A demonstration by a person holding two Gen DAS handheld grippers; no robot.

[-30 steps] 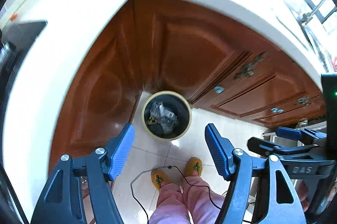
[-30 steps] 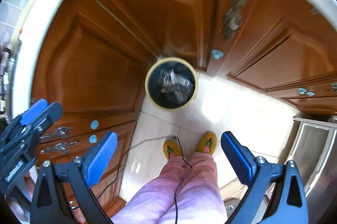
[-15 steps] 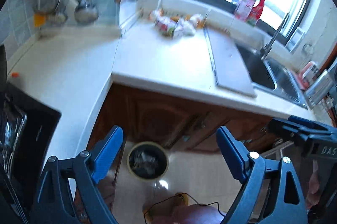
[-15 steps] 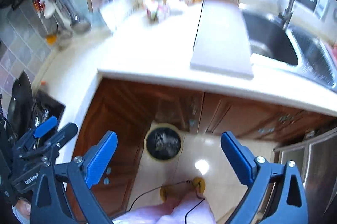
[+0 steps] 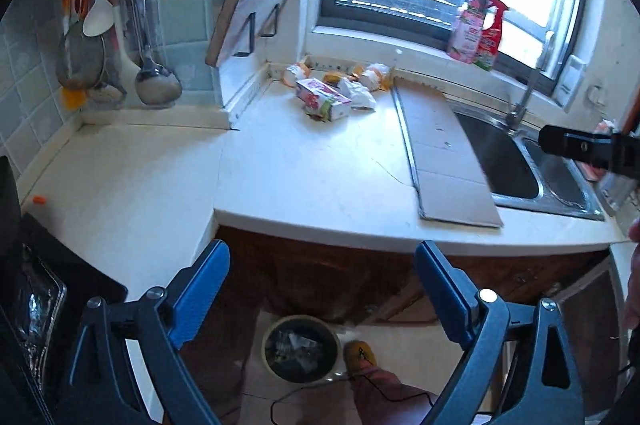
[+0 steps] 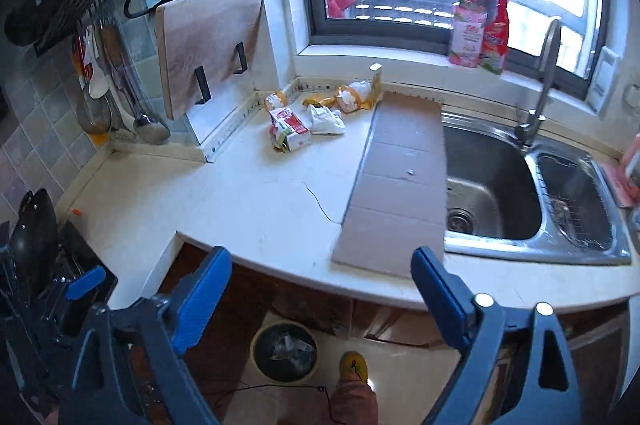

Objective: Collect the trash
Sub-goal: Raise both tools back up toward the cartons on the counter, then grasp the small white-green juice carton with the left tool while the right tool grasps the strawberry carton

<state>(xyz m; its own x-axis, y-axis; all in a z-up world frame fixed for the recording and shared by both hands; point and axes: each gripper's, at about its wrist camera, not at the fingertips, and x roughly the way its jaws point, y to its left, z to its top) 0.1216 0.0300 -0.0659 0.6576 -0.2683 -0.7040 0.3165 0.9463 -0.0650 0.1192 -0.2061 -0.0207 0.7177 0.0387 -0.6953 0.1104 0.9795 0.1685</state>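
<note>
Both tongs are empty, nothing between the jaws. Left tongs (image 5: 322, 299): jaws wide and opening further. Right tongs (image 6: 322, 299): jaws wide but closing slightly.

Landmark: the cardboard sheet (image 6: 400, 177) lying flat on the bench (image 6: 260, 201), just left of the sink (image 6: 488, 185).

- Remaining trash is clustered at the far-left corner of the cardboard sheet, against the back wall under the window: a red-and-white carton (image 6: 289, 131), a crumpled white wrapper (image 6: 325, 119), yellow-and-white wrappers (image 6: 350, 97).
- The carton is nearest to the tongs, lying on its side, with its long axis running slantwise, toward the left front of the sheet's far corner. Wrappers are just behind it, touching or nearly so; exact overlap cannot be told.
- The trash bin (image 6: 285, 351) is on the floor below the bench edge, in front of the sheet's near end, with trash already inside. A slippered foot (image 6: 354, 365) is just beside it.

Judgement: the pile lies ahead of and above both tongs, well beyond the bench edge. In the left wrist view the carton (image 5: 323, 99) sits almost dead ahead, so the left hand seems no worse placed than the right; which is nearer cannot be settled.

Clearance: the bench between its front edge and the pile is bare, so a straight reach is open. Tight sides: the back wall behind the pile, the raised ledge to the left of it. A grip across the carton's short side is likely easier.
</note>
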